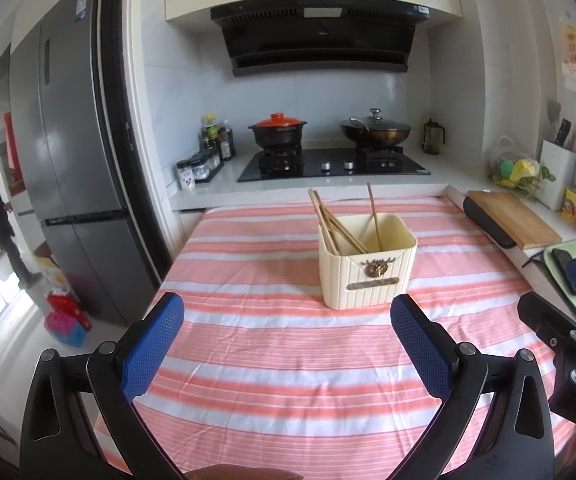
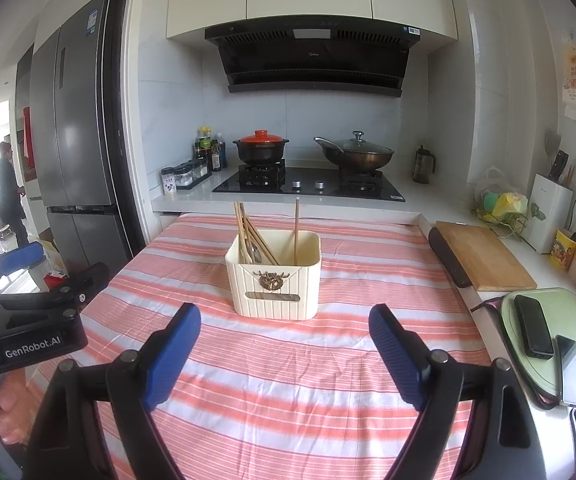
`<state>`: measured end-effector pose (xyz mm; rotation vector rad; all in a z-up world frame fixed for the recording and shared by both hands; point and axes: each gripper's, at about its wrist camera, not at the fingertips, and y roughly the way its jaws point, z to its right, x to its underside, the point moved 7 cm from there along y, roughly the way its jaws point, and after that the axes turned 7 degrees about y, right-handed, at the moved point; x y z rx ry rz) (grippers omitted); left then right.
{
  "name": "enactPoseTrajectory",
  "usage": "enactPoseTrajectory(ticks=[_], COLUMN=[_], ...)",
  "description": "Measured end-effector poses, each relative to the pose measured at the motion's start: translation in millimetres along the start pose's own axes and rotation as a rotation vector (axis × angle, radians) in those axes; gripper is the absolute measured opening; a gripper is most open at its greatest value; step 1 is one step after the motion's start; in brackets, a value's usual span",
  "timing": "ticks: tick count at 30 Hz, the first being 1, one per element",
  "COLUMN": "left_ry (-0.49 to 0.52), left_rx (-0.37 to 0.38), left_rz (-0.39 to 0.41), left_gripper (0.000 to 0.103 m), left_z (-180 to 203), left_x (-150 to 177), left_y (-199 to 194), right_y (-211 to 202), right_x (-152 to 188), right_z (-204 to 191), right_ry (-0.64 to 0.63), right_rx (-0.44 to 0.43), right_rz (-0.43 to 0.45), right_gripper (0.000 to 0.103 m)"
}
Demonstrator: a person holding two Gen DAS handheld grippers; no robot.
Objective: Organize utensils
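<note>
You are holding both the left gripper (image 1: pixel 288 316) and the right gripper (image 2: pixel 285 326) spread wide, pinching nothing. The cream holder (image 2: pixel 275 276) is standing just ahead of both, chopsticks (image 2: pixel 252 236) leaning inside. If you are reaching carelessly, a finger could be tipping it or knocking the sticks out.

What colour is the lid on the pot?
Orange-red lid on a black pot; clearest in the right wrist view.

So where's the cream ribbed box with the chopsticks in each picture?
Left wrist view: the cream ribbed plastic box sits right of centre on the pink striped cloth.
Right wrist view: the same box sits just left of centre.
Shared landmark: the orange-lidded black pot on the stove behind.
</note>
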<state>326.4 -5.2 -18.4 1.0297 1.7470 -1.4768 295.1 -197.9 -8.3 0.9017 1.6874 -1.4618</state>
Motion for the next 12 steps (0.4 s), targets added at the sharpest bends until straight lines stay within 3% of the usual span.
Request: enactPoseTrajectory(ticks=[12], left_ry=[-0.004], left_rx=[0.026], left_rz=[-0.009], left_gripper=[0.103], left_z=[-1.4], left_x=[0.7], left_y=[-2.4], right_y=[6.1], right_x=[7.2], right_z=[10.0], right_ry=[0.007], right_rx=[0.020], right_rz=[-0.025], right_gripper=[0.088])
